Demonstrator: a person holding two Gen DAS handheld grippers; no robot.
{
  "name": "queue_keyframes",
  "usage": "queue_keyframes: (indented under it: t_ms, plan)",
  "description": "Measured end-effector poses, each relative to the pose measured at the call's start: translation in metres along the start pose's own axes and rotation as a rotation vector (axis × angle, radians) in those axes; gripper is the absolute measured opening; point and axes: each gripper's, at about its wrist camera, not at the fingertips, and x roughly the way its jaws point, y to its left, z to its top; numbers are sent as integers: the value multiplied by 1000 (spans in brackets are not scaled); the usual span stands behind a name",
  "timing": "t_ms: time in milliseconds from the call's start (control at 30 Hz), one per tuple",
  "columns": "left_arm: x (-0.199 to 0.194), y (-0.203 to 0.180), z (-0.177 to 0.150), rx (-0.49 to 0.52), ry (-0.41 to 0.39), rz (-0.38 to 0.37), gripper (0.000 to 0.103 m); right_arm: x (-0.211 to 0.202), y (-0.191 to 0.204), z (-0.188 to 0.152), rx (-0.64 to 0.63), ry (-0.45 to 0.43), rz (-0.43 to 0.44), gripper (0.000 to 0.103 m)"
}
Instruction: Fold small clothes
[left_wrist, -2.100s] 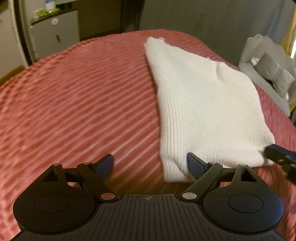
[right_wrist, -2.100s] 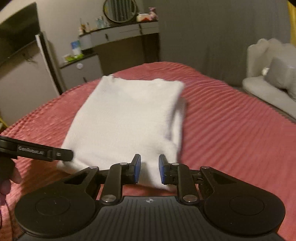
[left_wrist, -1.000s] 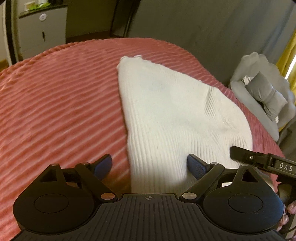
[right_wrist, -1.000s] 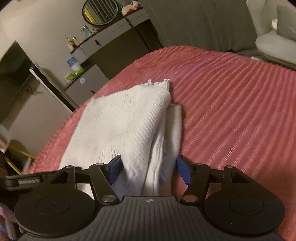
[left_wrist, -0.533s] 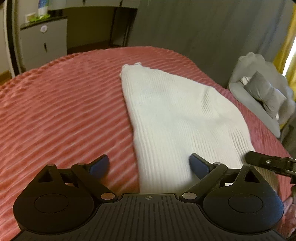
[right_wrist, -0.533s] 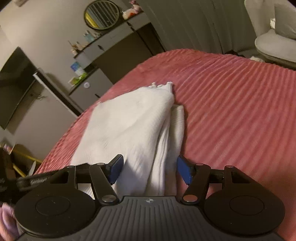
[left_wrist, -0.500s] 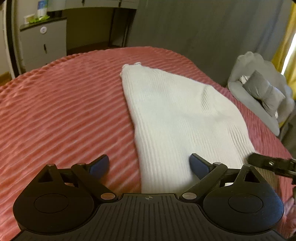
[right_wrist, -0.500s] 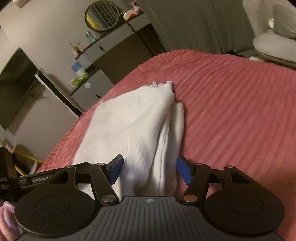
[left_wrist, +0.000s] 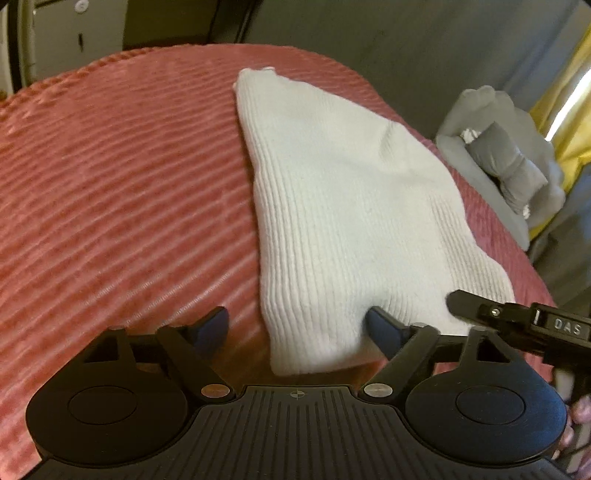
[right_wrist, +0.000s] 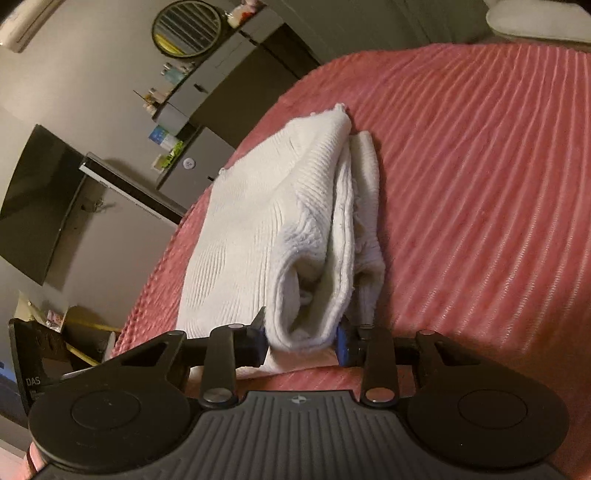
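Compared with half a second ago, the near right corner of the white ribbed knit sweater is seen raised and bunched, so that its folded layers gape open toward the right wrist camera, where before it was lying flatter. The jaws of the right gripper have just been closing, and the blue pads are now pressed on this thick folded edge of the sweater from both sides. The jaws of the left gripper have also been closing a little, but they are still wide apart. The near left corner of the sweater is found between them; the right pad is touching or almost touching the knit, and the left pad stands clear over the pink ribbed bedspread. The sweater is spread on this bedspread, reaching from the grippers toward the far edge. In the left wrist view, the right gripper's black finger is seen at the sweater's near right corner.
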Motion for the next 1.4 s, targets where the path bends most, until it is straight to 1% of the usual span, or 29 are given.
queue_keyframes:
  t_ms: [33,67,167,200,267,300,333,367,400,433,467,500,533,567,600,633,667,700,767,800,833,933,1000,1067,1133,1200,1267,1333,1400]
  plan:
    - [0,-1,0,8,0,-8,70,0,5,0,-30,-8,-7,18]
    - [-1,-2,-1,19,-2,-18,55,-4,10,-1,-53,-22,-3,17]
    - [-2,-3,-1,67,-2,2,48,-18,11,-3,-48,-76,110,16]
    - [-2,-1,-1,72,0,-2,45,-17,10,-5,-57,-69,93,16]
    - [-1,2,0,73,8,-13,45,-6,5,-9,-102,-15,1,18]
    - [-3,5,0,70,9,-20,48,-1,1,-10,-114,13,-40,19]
    - [-6,7,1,72,3,-18,53,-1,-4,-10,-115,18,-52,23]
    - [-10,9,2,78,-15,-2,65,-6,-6,-8,-113,-1,-49,33]
    - [-14,11,1,88,-33,12,76,-13,-6,-5,-119,-32,-52,36]
    - [-18,11,3,100,-57,31,81,-19,-6,0,-133,-67,-53,45]
    - [-21,12,6,103,-83,42,86,-21,-4,4,-141,-89,-51,60]
    - [-23,12,9,89,-99,33,86,-21,-4,10,-139,-103,-48,67]
    - [-25,14,14,37,-115,-1,86,-18,-5,17,-132,-114,-43,75]
    - [-26,18,18,-30,-133,-54,86,-13,-6,24,-126,-118,-26,77]
    - [-24,22,24,-99,-152,-128,90,-5,-7,32,-116,-112,-9,78]
    - [-20,23,29,-130,-157,-143,92,4,-9,41,-99,-105,-5,79]
    - [-13,22,34,-138,-152,-131,93,13,-13,48,-78,-98,-2,79]
    - [0,19,41,-124,-120,-121,93,24,-16,55,-53,-86,1,79]
    - [24,19,49,-142,-46,-95,93,43,-24,65,-10,-59,12,77]
    - [33,21,50,-151,-23,-106,92,51,-27,67,3,-42,20,75]
    - [43,22,51,-158,-2,-123,92,57,-26,64,-1,-33,25,65]
    - [54,19,54,-126,-20,-131,91,66,-24,61,-46,-43,32,52]
    - [56,12,56,-109,-27,-123,68,72,-24,62,-37,-49,29,51]
    - [48,8,56,-94,-51,-122,51,74,-20,61,-47,-58,10,42]
    - [31,9,55,-80,-75,-129,46,70,-7,61,-91,-61,5,40]
    - [5,14,51,-70,-103,-138,45,61,8,60,-133,-74,40,39]
    - [-26,16,42,-41,-130,-129,46,58,26,55,-151,-56,80,39]
    - [-49,25,30,-36,-138,-108,47,54,48,42,-234,-51,112,39]
    - [-60,40,12,-60,-124,-30,55,53,58,26,-267,-26,142,41]
